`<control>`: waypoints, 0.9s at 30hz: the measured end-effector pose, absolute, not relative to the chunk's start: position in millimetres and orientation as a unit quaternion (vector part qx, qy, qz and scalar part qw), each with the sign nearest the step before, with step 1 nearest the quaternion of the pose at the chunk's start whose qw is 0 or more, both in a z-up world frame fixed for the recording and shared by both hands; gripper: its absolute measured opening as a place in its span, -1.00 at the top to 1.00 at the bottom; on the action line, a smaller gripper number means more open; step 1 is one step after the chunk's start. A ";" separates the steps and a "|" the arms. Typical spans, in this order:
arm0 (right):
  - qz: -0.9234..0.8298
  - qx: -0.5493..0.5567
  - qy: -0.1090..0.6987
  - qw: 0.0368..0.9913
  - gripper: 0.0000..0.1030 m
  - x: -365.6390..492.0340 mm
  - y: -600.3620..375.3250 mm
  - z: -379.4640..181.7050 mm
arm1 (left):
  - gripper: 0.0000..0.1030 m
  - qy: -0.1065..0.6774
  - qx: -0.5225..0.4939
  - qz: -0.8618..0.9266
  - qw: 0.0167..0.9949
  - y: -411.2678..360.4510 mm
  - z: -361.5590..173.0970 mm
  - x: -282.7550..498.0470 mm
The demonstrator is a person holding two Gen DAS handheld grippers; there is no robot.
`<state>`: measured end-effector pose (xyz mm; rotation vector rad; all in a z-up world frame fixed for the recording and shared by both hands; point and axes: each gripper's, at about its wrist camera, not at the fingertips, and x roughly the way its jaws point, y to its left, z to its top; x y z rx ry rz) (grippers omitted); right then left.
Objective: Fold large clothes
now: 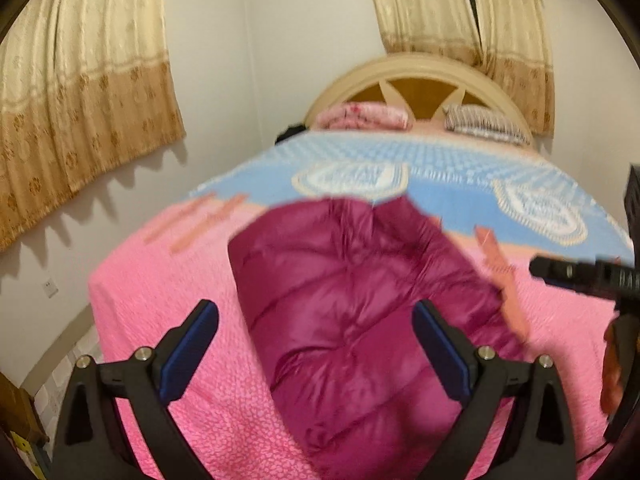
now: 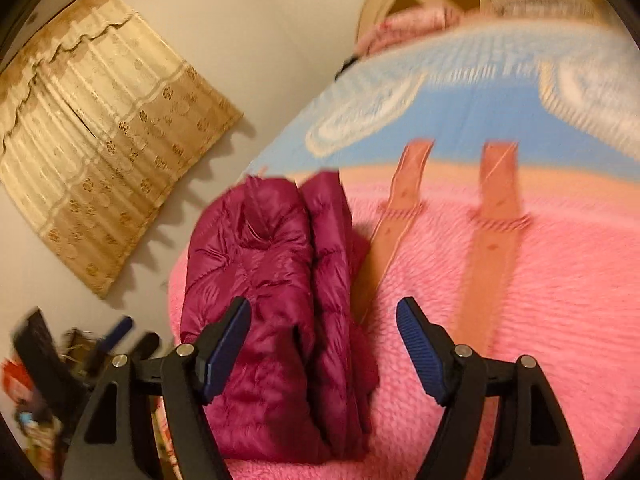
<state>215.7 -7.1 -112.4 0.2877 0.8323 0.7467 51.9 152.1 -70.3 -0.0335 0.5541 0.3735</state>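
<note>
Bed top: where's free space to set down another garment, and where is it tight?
Free: pink bedspread right of the folded magenta puffer jacket, crossed only by two flat peach strips; also the blue patterned blanket between jacket and pillows. Narrower: the pink strip left of the jacket, toward the bed edge. Crowded: the headboard end. Both grippers, left and right, are open above the jacket.

Two black hand-held grippers with blue pads

The left hand-held gripper [image 1: 316, 344] has matte black angular arms with triangular cut-outs; ridged dark-blue pads [image 1: 188, 354] line the inner faces; round silver screws [image 1: 142, 354] cap the pivots; the right hand-held gripper [image 2: 324, 346] is built the same, with black arms, blue ribbed pads, silver screws.
</note>
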 end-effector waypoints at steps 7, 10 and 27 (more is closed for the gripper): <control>0.331 0.102 0.328 0.879 -0.56 158.1 -32.4 -74.6 | -1.00 0.209 -0.017 0.168 0.963 131.2 -27.6 25.5; 0.337 0.093 0.314 0.883 -0.57 139.3 -39.2 -60.8 | -1.00 0.194 -0.009 0.164 0.967 125.3 -18.1 21.1; 0.325 0.082 0.273 0.902 -0.59 112.8 -42.2 -36.6 | -1.00 0.187 -0.006 0.162 0.969 118.5 -16.5 16.3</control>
